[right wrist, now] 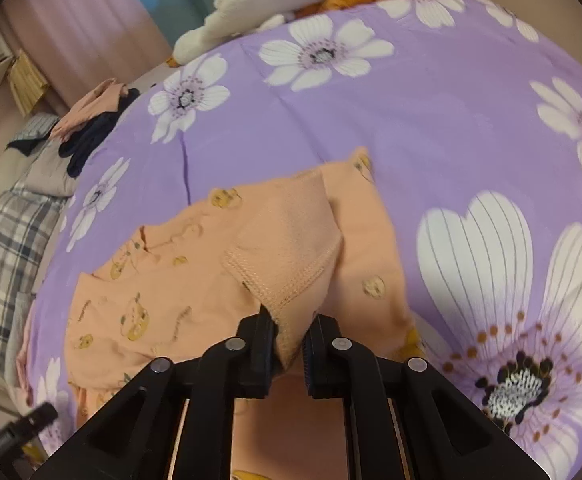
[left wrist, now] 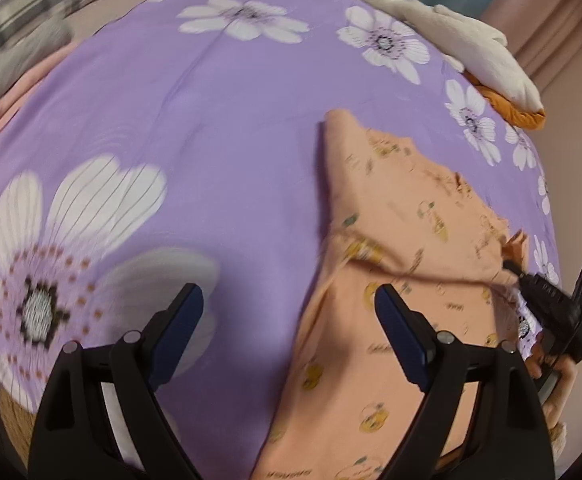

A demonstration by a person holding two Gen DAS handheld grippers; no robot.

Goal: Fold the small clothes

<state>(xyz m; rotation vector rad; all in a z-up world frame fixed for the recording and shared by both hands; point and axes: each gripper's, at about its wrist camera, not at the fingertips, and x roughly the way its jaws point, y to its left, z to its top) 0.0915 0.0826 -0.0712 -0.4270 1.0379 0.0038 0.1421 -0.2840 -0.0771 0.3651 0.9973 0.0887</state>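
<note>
The peach garment (right wrist: 195, 264), printed with small yellow motifs, lies on the purple floral bedsheet (right wrist: 431, 128). Its stitched hem edge (right wrist: 287, 276) is lifted clear of the sheet and turned back over the body of the cloth, exposing the plain inner face.

Progress, as judged: the first fold appears to be in hand. One flap is raised but not laid flat; the remainder of the garment is spread in a single layer with creases. Flattening this fold, any further folds and stacking remain to be done.

Orientation: in the left wrist view the garment (left wrist: 403, 216) runs with its long axis from the near edge of the sheet toward the white and orange plush toy (left wrist: 471, 52), one narrow end pointing that way. Which garment end this is cannot be told.

Right gripper (right wrist: 289, 340): jaws clenched on the hem edge, cloth bunched between them.

Left gripper (left wrist: 289, 308): jaws spread wide, grasping nothing, one finger over bare sheet and the other over the garment's left border.

A small pile of other clothes (right wrist: 91, 120) lies beyond the far-left edge of the sheet.
</note>
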